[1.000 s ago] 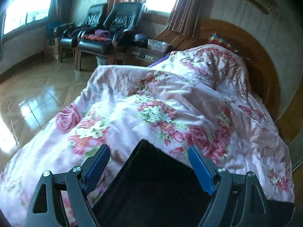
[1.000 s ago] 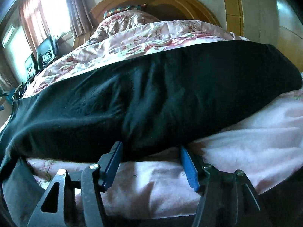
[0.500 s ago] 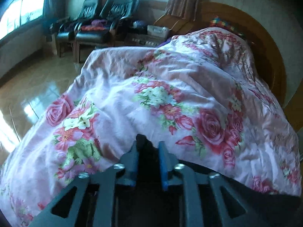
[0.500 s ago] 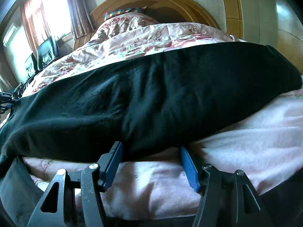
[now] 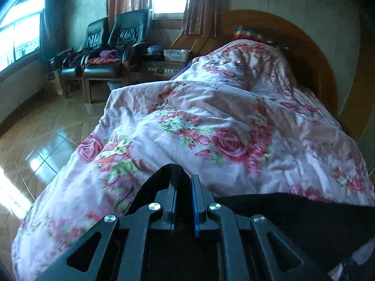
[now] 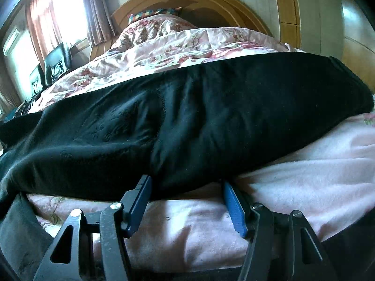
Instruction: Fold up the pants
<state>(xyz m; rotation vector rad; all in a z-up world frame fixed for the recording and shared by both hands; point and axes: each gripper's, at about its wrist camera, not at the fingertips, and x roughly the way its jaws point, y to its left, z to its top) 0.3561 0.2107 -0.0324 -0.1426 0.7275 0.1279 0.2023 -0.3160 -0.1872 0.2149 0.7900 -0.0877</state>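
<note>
On a bed covered by a pink floral quilt (image 5: 234,121), black pants (image 6: 199,121) lie stretched across the bedding, wrinkled along their length. Seen from the left wrist camera, the left tongs (image 5: 183,185) are pressed together, pinching a peaked fold of the black fabric that rises just above the blue pads, while more dark cloth trails off to the right. Seen from the right wrist camera, the right tongs (image 6: 185,187) are spread wide, their blue-padded fingers (image 6: 234,207) resting low on the pale pink bedding, tips touching the near edge of the pants without gripping. Behind the bed stands a curved wooden headboard (image 6: 187,2). Two black armchairs (image 5: 112,46) sit near curtained windows.
</note>
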